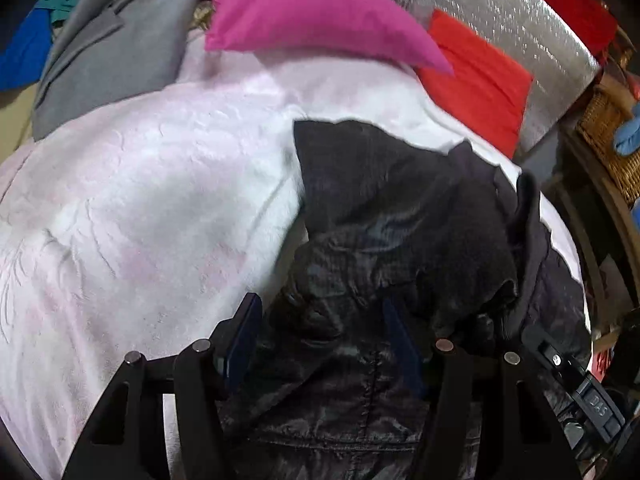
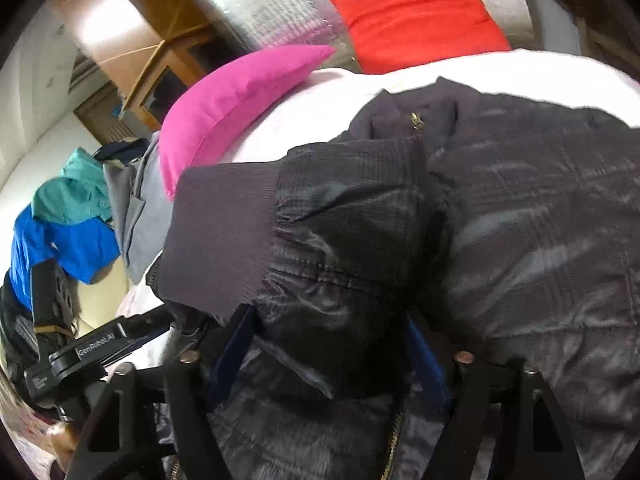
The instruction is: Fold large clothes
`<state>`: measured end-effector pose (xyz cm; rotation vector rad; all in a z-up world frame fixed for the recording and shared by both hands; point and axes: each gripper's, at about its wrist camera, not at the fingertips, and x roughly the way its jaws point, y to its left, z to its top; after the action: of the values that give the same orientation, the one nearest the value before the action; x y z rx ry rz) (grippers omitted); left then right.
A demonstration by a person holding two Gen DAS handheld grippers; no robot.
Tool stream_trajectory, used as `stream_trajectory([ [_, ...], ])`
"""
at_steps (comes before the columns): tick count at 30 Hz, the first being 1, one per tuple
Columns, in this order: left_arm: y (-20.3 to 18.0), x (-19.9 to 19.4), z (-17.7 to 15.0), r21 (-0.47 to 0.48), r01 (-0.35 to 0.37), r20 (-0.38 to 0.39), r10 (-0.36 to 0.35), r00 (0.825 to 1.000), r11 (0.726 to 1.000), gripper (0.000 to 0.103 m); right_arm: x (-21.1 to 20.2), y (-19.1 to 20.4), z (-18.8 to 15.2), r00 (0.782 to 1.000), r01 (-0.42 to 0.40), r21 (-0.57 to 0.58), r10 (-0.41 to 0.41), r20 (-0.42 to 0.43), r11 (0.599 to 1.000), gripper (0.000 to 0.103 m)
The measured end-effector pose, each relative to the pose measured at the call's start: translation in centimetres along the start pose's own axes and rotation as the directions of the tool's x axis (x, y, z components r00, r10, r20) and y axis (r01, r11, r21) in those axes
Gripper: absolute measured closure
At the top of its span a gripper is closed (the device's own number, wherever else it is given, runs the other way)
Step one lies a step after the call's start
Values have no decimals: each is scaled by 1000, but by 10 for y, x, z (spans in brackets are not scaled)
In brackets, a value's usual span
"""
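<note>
A black shiny quilted jacket point(image 1: 400, 232) lies bunched on a pale pink bed cover point(image 1: 140, 200). It fills the right wrist view point(image 2: 520, 220), with a ribbed cuff point(image 2: 224, 240) and a brass zipper pull point(image 2: 417, 120). My left gripper point(image 1: 324, 336) has its fingers spread, with jacket fabric lying between them. My right gripper point(image 2: 332, 352) also has its fingers spread wide over the jacket, with a sleeve bulging between them. The right gripper's body point(image 1: 576, 376) shows at the lower right of the left wrist view. The left gripper's body point(image 2: 92, 356) shows at the lower left of the right wrist view.
A magenta pillow point(image 1: 304, 12) and a red pillow point(image 1: 480, 76) lie at the bed's head against a silver quilted headboard point(image 1: 520, 20). Grey point(image 1: 108, 52), teal and blue clothes point(image 2: 60, 240) are piled at the bed's side. A wicker basket point(image 1: 608, 148) stands at right.
</note>
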<state>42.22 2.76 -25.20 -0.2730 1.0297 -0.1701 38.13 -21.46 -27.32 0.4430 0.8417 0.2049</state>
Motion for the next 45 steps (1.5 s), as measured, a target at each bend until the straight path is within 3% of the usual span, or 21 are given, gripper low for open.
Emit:
stream_trajectory([
  [1, 0, 1, 0, -3, 5, -4, -5, 1000, 1000, 39, 0, 2, 1, 1000, 18, -25, -17, 6, 1000, 73],
  [4, -3, 3, 3, 5, -8, 9, 8, 1000, 1000, 39, -10, 6, 4, 999, 20, -40, -19, 33, 999, 83],
  [8, -4, -11, 3, 14, -1, 63, 0, 998, 1000, 39, -54, -4, 15, 988, -23, 10, 21, 150, 1000, 85],
  [11, -10, -18, 3, 46, -5, 106, 1, 994, 999, 39, -86, -38, 23, 979, -62, 116, 38, 201, 991, 85],
  [13, -18, -17, 0, 85, -12, 109, 3, 994, 996, 39, -96, -68, 24, 978, -61, 208, 18, 206, 976, 85],
  [16, -29, -7, -4, 138, -24, 73, 14, 997, 990, 39, -91, -118, 20, 991, -59, 369, 8, 137, 928, 85],
  [19, -34, 8, -7, 162, -42, 18, 40, 999, 986, 39, -79, -155, 11, 999, -48, 508, 33, 38, 860, 80],
  [21, -34, 10, -7, 166, -54, 17, 52, 998, 985, 39, -81, -168, 9, 999, -39, 565, 48, -1, 824, 67],
  [23, -34, 8, -7, 157, -50, 17, 47, 999, 986, 39, -94, -177, 11, 999, -51, 589, 40, 32, 806, 34],
  [26, -33, 10, -6, 153, -49, 8, 49, 999, 987, 39, -124, -182, 15, 990, -65, 585, -21, 140, 808, 31],
  [28, -33, 9, -7, 153, -54, 7, 53, 999, 987, 39, -141, -174, 21, 980, -40, 521, -68, 187, 853, 30],
  [30, -34, 10, -7, 153, -59, 8, 58, 998, 987, 39, -149, -145, 28, 977, -4, 358, -72, 199, 934, 30],
  [33, -34, 11, -6, 147, -61, 7, 60, 998, 987, 39, -138, -88, 25, 981, 70, 104, -87, 171, 992, 30],
  [38, -33, 11, -8, 146, -63, 6, 63, 998, 987, 39, -93, -27, 7, 977, 193, -186, -172, 124, 964, 30],
  [43, -30, 10, -9, 135, -52, 2, 52, 999, 989, 39, -66, 6, -9, 982, 188, -343, -169, 85, 920, 27],
  [45, -31, 10, -9, 134, -53, 2, 53, 999, 990, 39, -52, 14, -15, 964, 266, -401, -242, 109, 877, 27],
])
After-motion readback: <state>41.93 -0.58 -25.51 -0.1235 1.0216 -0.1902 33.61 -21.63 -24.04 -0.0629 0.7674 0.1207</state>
